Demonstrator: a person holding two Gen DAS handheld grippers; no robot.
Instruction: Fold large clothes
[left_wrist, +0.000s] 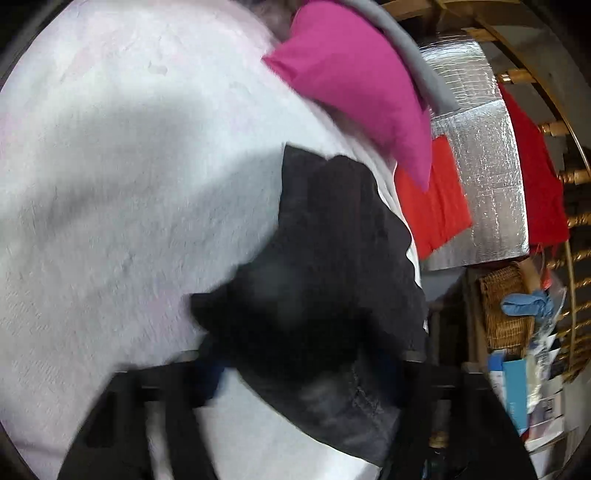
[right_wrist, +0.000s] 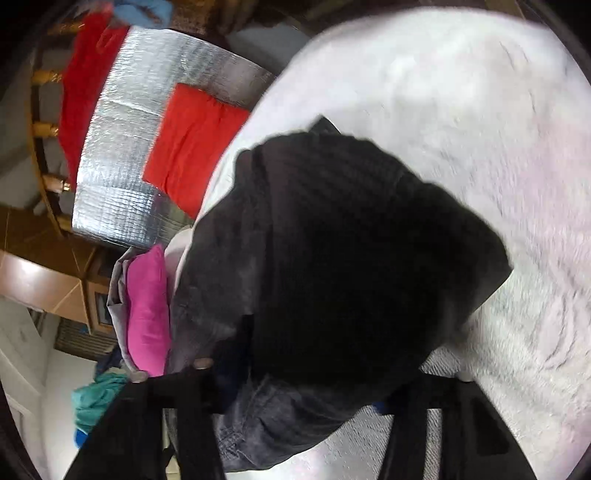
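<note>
Bunching up right between the fingers of the left claw (left_wrist: 295, 373) is a dark garment (left_wrist: 332, 258), black and charcoal; the jaws look pinched on the cloth, though blur hides the pads. Seen from the other side, the right claw (right_wrist: 306, 384) has the same dark garment (right_wrist: 332, 258) heaped between its fingers, apparently gripped too, with a stitched seam showing just in front of its left finger. The garment lies on a fluffy white blanket (left_wrist: 129, 166) that spreads ahead of both claws.

No brand, label or writing can be read anywhere; the boxes are too blurred.

Beyond the left claw, up and to its right, a pink cushion (left_wrist: 351, 85) sits at the blanket's edge against a grey cloth (left_wrist: 417, 62). Past that lies a silver quilted mat (left_wrist: 480, 155) with a red cloth (left_wrist: 432, 195) on it, and a second red cloth (left_wrist: 535, 177) draped on a wooden railing (left_wrist: 554, 127). To the far right stand a wicker basket (left_wrist: 506, 306), a blue rag (left_wrist: 528, 302) and some boxes (left_wrist: 517, 387).

From the right claw, a teal cloth (right_wrist: 96, 398) lies low to its left, with brown floor tiles (right_wrist: 40, 273) farther off.
</note>
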